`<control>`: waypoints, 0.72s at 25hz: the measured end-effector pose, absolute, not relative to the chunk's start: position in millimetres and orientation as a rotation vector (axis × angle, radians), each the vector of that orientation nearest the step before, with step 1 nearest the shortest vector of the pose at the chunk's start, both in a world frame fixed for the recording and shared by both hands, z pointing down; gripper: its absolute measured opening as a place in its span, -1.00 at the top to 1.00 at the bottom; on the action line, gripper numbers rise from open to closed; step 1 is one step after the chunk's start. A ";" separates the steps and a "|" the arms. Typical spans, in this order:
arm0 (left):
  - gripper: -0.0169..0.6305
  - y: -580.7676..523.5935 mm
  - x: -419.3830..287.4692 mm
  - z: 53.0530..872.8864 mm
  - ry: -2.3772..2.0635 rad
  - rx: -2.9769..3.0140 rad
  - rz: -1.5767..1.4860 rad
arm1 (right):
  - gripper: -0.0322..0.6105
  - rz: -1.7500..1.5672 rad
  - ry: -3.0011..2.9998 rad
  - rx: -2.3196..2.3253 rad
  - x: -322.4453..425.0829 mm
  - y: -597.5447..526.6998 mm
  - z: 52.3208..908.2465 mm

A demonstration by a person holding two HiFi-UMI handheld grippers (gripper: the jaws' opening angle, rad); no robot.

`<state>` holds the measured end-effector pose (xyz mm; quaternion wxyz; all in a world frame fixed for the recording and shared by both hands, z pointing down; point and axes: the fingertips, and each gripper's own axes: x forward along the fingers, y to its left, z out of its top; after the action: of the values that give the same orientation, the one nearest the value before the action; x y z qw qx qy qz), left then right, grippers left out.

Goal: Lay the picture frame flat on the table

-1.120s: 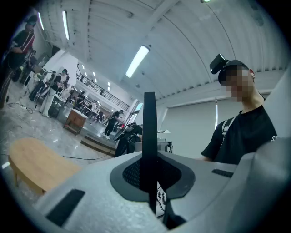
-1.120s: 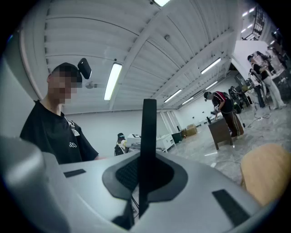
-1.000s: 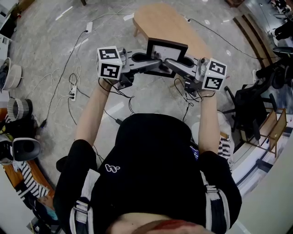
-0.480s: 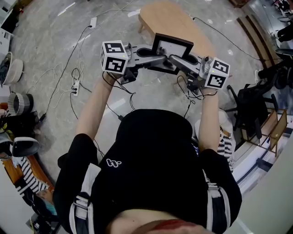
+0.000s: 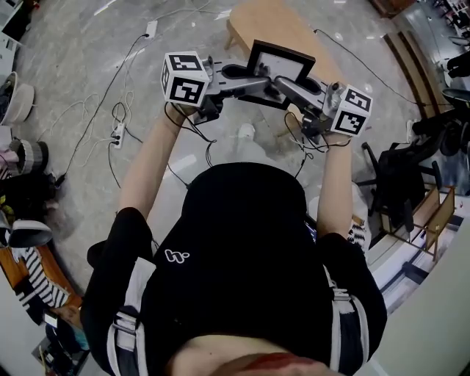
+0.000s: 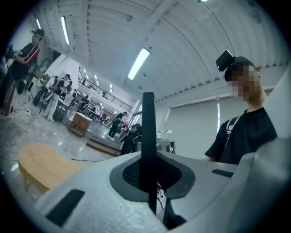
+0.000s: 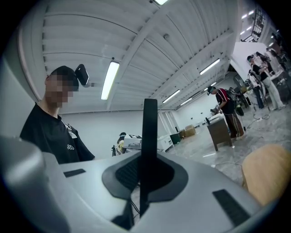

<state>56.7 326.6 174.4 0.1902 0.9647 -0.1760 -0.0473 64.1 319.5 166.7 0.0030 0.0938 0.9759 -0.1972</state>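
Observation:
The picture frame (image 5: 285,62), black-edged with a white centre, hangs in the air above the near end of the oval wooden table (image 5: 258,22). My left gripper (image 5: 250,76) is shut on its left side and my right gripper (image 5: 291,85) on its right side. The left gripper view has the frame (image 6: 148,132) edge-on as a dark upright bar pinched in the left gripper (image 6: 148,177), with the table (image 6: 41,164) low at the left. In the right gripper view the frame (image 7: 148,136) stands the same way in the right gripper (image 7: 144,179), table (image 7: 269,175) at the right.
Cables and a power strip (image 5: 117,135) lie on the grey floor at the left. A black office chair (image 5: 400,172) and a wooden rack (image 5: 433,213) stand at the right. Other people (image 6: 59,93) stand far back in the hall.
Both grippers, still shut on the frame, have moved forward and up the view. A white shoe tip now shows under the arms.

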 end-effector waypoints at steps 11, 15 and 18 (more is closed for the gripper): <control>0.89 202.2 -1.1 199.8 -0.565 2.678 -0.117 | 0.83 -0.622 3.029 0.344 6.1 194.6 192.1; 0.89 127.2 -36.8 209.6 -0.577 2.639 -0.089 | 0.83 -0.671 3.000 0.357 -29.6 119.2 201.5; 0.89 51.7 -57.8 212.7 -0.564 2.614 -0.067 | 0.83 -0.729 2.976 0.343 -49.9 44.0 205.4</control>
<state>-57.8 51.7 212.7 0.2311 0.9508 -0.2050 -0.0245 -49.9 44.0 205.4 0.0292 0.1110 0.9649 -0.2362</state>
